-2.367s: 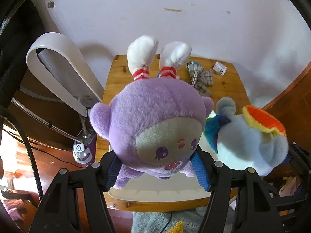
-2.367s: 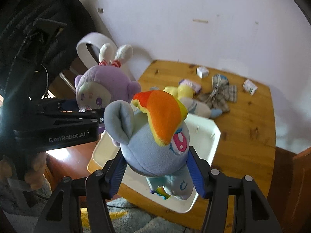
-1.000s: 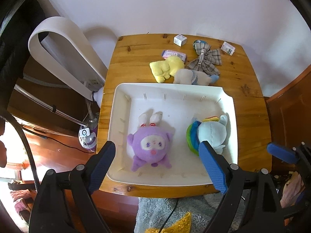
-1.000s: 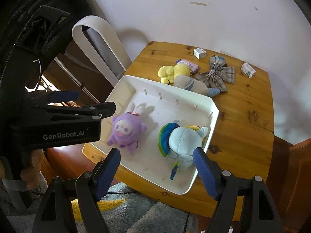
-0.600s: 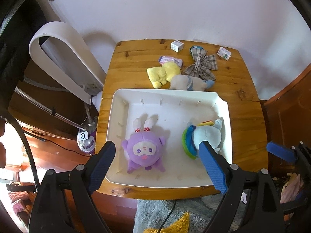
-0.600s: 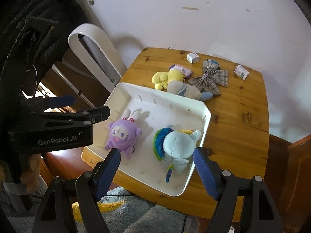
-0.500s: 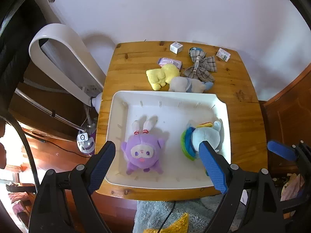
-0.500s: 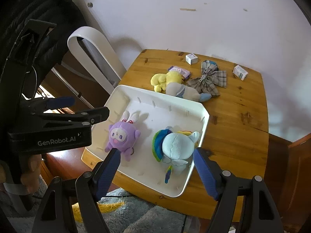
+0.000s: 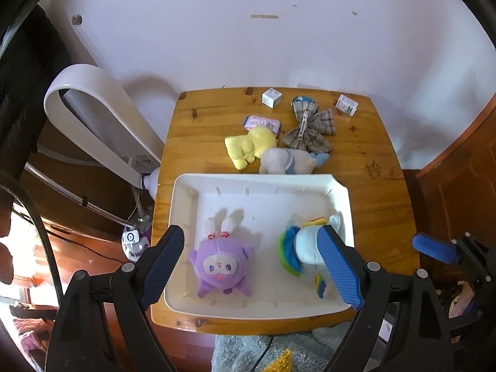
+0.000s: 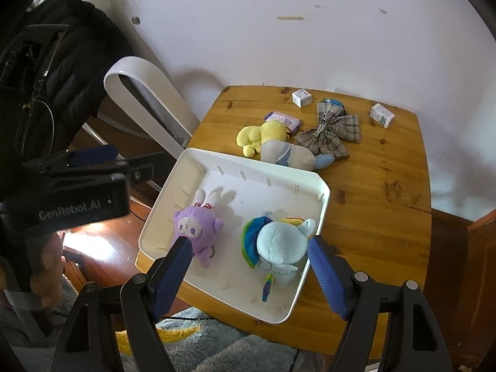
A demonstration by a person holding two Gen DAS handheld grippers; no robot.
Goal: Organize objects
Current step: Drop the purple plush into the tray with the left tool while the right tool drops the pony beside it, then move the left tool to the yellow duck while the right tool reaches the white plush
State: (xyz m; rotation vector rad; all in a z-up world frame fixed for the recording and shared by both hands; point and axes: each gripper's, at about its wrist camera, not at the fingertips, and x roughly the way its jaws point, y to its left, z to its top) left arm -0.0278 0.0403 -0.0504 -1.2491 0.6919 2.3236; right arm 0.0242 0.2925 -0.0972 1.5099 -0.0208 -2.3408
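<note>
Purple plush (image 9: 220, 265), pony plush (image 9: 305, 246) in tray (image 9: 263, 183); left tongs (image 9: 252, 268), right tongs (image 10: 248, 271) agape; hand (image 10: 46, 266) right view only

Gap btwn purple plush (image 9: 220, 266) & pony plush (image 9: 305, 249) free.

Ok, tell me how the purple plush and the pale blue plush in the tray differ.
The purple plush is one colour with white ears; the pale blue plush has a rainbow mane and tail. The purple plush lies face up in the white tray's left half, showing eyes and mouth; the pale blue plush lies in the right half, face hidden. Both are soft toys, ungripped.
</note>
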